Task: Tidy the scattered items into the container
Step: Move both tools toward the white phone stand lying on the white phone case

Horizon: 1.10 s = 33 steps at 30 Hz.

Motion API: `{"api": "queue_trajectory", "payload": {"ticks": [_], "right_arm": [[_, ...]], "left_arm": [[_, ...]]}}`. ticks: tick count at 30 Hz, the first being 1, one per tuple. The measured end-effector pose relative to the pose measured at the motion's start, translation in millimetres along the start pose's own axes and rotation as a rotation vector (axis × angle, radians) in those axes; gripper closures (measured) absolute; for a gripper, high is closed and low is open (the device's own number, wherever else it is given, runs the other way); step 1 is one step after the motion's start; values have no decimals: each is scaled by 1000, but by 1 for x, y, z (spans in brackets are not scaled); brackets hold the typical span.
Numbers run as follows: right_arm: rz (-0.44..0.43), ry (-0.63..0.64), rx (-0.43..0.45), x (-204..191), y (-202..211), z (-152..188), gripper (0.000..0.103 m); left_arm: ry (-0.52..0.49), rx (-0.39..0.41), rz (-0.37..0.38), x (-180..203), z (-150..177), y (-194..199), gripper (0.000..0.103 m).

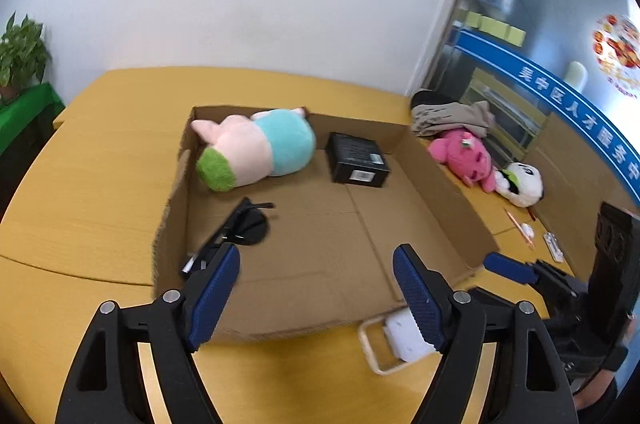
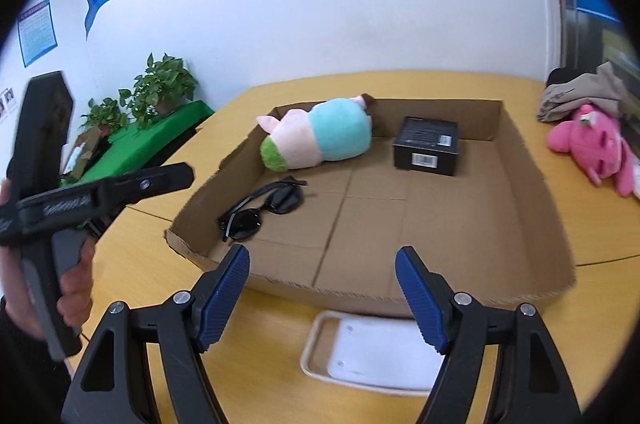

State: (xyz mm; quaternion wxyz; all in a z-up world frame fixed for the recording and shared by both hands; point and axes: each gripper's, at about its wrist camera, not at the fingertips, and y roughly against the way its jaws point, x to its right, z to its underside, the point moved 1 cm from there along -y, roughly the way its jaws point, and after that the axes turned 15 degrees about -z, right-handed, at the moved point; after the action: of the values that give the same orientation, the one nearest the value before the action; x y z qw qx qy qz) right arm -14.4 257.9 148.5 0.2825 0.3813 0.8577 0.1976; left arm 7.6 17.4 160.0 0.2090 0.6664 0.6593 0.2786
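A shallow cardboard box (image 1: 440,176) (image 2: 532,192) lies on the yellow table. Inside it are a pink and teal plush pig (image 1: 264,148) (image 2: 320,136), a black box (image 1: 356,158) (image 2: 426,146) and black sunglasses (image 1: 244,228) (image 2: 264,210). My left gripper (image 1: 317,250) hovers open over the box's near edge, nothing between its blue pads. My right gripper (image 2: 323,251) is open too, empty, just before the near wall. A white card in a beige frame (image 1: 400,340) (image 2: 372,352) lies on the table under both grippers. Right of the box lie a pink plush (image 1: 464,156) (image 2: 592,144) and a white panda plush (image 1: 520,182).
A heap of clothes (image 1: 452,116) (image 2: 580,92) sits at the table's far right corner. A pen (image 1: 520,228) and a small white item (image 1: 554,247) lie right of the box. Potted plants (image 2: 164,84) stand on a green stand to the left. A hand (image 2: 76,284) holds the left gripper.
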Motion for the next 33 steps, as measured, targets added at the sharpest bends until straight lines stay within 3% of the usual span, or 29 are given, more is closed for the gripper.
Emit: {"api": "queue_trajectory", "payload": {"ticks": [3, 10, 33], "right_arm": [[50, 18, 20, 1, 18, 5, 28], [95, 39, 58, 7, 45, 6, 27], [101, -8, 20, 29, 38, 22, 27]], "left_arm": [[-21, 54, 20, 24, 12, 24, 4], [-36, 130, 38, 54, 19, 46, 4], [-2, 31, 74, 62, 43, 13, 4]]}}
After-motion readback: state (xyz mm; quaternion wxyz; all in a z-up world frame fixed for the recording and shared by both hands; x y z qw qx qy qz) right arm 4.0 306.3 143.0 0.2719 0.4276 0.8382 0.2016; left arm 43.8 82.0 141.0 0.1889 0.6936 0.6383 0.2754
